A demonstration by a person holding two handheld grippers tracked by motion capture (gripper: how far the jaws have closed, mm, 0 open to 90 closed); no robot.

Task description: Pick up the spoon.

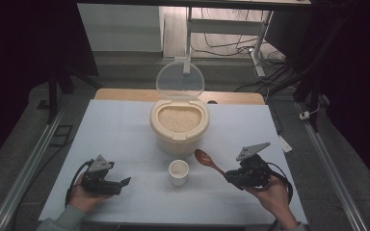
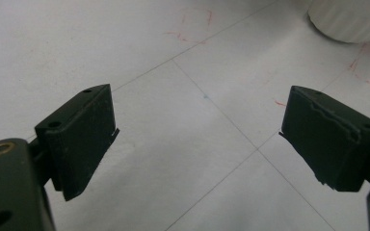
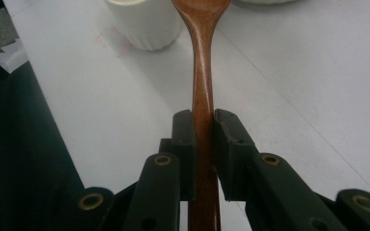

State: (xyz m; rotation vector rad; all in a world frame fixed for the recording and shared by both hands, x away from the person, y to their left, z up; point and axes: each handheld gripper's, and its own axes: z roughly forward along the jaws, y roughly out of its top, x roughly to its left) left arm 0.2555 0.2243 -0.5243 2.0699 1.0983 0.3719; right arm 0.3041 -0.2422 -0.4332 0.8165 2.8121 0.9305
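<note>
Right tool (image 3: 203,120) clamps the handle of a wooden spoon (image 1: 208,160), held just above the counter (image 1: 125,130), bowl end toward the rice bin. Left tool (image 2: 197,139) rests low at the near left, jaws wide, nothing between them. Rice bin (image 1: 179,126) stands at centre with its clear lid (image 1: 180,81) tipped up, rice filling it. White cup (image 1: 178,172) sits just in front of the bin, left of the spoon.
</note>
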